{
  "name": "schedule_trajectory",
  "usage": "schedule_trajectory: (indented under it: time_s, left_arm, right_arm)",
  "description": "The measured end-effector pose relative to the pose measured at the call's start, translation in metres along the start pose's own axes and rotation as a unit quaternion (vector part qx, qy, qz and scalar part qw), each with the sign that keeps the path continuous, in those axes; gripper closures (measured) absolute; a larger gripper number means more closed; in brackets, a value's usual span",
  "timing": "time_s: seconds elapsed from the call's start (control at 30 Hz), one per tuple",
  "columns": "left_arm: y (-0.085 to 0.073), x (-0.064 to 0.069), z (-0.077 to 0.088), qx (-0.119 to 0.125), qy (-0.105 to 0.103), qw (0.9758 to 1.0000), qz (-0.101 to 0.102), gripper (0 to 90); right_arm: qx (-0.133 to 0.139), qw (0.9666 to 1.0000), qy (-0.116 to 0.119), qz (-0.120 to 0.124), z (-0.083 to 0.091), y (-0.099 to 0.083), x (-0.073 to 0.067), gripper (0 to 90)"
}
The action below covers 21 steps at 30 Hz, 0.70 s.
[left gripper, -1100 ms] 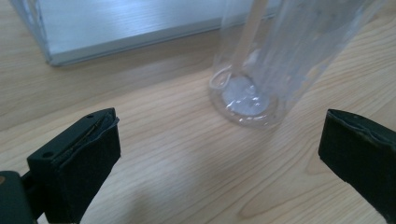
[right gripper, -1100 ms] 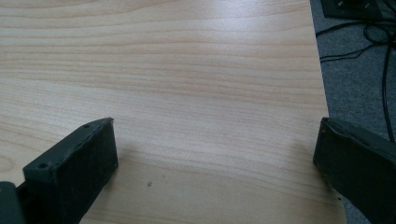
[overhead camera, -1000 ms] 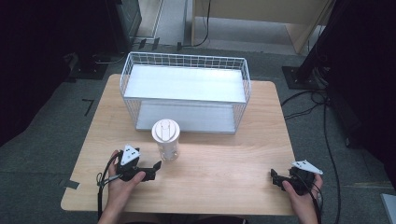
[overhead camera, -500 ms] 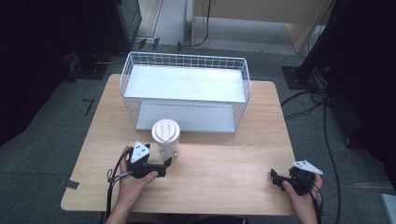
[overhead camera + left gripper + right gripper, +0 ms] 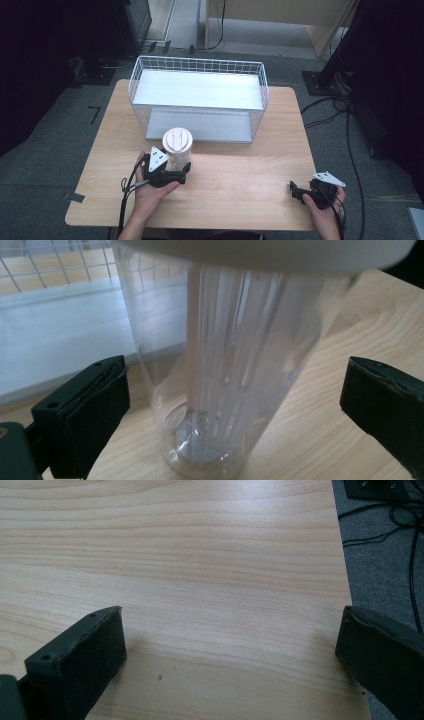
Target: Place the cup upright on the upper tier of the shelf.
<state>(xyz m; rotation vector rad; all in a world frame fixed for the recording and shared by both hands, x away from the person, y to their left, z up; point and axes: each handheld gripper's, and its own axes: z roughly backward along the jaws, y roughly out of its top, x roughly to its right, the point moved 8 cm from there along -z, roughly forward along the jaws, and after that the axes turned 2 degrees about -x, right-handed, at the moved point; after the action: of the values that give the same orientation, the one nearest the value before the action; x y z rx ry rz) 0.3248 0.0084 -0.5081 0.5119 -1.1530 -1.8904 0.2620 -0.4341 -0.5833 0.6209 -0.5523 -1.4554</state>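
Counting 1 clear cup (image 5: 225, 380), 1 wire basket (image 5: 197, 75), 2 open tools.

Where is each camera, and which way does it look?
High view: above the person's side, looking forward and down at the table; both hands and grippers show.
Left gripper view: on the left gripper, facing the cup between its open jaws.
Right gripper view: on the right gripper, facing bare table; open jaws.
Shared: cup and basket, high and left views.
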Motion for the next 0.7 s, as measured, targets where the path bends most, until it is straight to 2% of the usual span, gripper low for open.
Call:
schedule_trajectory:
  time_s: [0.1,0.13,0.2,0.37,0.43,0.53,0.7]
  left_arm:
    - [0.006,0.002,-0.001,0.009,0.004,1.0,0.001,0.5]
    - [0.01,0.003,-0.001,0.015,0.007,0.9999,0.0,3.4]
    - [0.012,0.003,-0.001,0.014,0.011,0.9998,-0.003,3.5]
    - [0.023,0.001,0.0,0.028,0.017,0.9995,0.003,7.1]
    - [0.026,0.001,0.0,0.03,0.026,0.9992,-0.006,9.1]
    - [0.031,0.001,-0.001,0.04,0.053,0.9977,-0.015,12.8]
    - [0.035,0.001,-0.003,0.044,0.058,0.9974,-0.003,13.7]
  right_arm:
    - [0.0,1.0,0.0,0.0,0.0,0.0,0.0,0.0]
    - [0.0,1.0,0.0,0.0,0.0,0.0,0.0,0.0]
    - [0.0,1.0,0.0,0.0,0.0,0.0,0.0,0.0]
    - [0.0,1.0,0.0,0.0,0.0,0.0,0.0,0.0]
    - [0.0,1.0,0.0,0.0,0.0,0.0,0.0,0.0]
    - [0.0,1.0,0.0,0.0,0.0,0.0,0.0,0.0]
    - [0.0,1.0,0.0,0.0,0.0,0.0,0.0,0.0]
